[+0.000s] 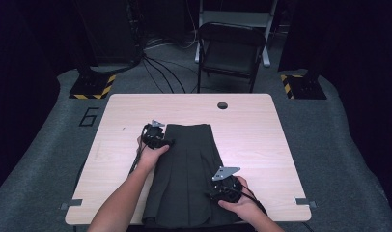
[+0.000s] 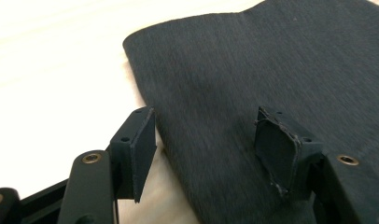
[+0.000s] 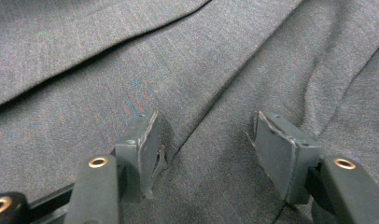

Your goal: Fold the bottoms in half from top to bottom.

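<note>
Nearest us, the right gripper (image 1: 218, 192) rests over the lower right part of the dark pleated skirt (image 1: 184, 174). In the right gripper view its jaws stand wide apart with a pleat fold running between them, nothing pinched. We judge it is set to take hold of that fold.

Farther up, the left gripper (image 1: 166, 142) sits at the skirt's upper left corner, near the waistband. In the left gripper view its jaws gape wide too, one over bare table (image 2: 47, 70), the other over the cloth (image 2: 253, 70), straddling the edge. That placement suggests a grasp of the side edge.

The skirt lies flat on the wooden table (image 1: 261, 140), its hem reaching the near edge. Beyond the table stand a folding chair (image 1: 231, 48) and floor cables (image 1: 160, 67), both well apart. Nothing blocks either gripper.
</note>
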A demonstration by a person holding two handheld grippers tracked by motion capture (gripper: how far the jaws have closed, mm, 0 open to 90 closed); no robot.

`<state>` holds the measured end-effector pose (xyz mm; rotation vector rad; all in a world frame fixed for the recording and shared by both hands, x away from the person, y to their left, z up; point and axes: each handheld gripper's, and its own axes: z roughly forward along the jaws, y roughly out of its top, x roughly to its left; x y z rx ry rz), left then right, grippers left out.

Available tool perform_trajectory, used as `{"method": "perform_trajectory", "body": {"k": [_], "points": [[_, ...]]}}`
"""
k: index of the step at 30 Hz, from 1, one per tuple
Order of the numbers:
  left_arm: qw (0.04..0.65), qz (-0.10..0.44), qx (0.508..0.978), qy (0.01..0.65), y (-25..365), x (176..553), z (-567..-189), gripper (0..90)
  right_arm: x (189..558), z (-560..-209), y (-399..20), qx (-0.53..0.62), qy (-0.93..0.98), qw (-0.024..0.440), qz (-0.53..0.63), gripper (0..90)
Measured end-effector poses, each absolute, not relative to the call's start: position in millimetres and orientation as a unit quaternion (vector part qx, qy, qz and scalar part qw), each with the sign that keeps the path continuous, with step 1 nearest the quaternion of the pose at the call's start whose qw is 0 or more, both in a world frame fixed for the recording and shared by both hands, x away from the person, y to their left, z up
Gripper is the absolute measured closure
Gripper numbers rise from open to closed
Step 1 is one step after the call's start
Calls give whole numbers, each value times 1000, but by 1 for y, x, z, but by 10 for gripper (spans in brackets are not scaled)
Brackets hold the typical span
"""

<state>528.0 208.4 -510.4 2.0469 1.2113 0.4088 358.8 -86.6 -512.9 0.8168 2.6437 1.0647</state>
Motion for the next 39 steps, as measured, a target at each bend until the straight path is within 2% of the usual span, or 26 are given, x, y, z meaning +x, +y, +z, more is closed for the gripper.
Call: {"method": "perform_trajectory", "body": {"k": [18,25,39], "points": [[335,170,791,483,202,552,-515,356,358,-515,-89,266,887,83,369,430],[336,173,792,479,202,547,-516,382,356,-516,-90,253,888,85,374,476],[341,179,784,487,213,533,-517,385,352,-516,-90,247,891,78,374,489]]}}
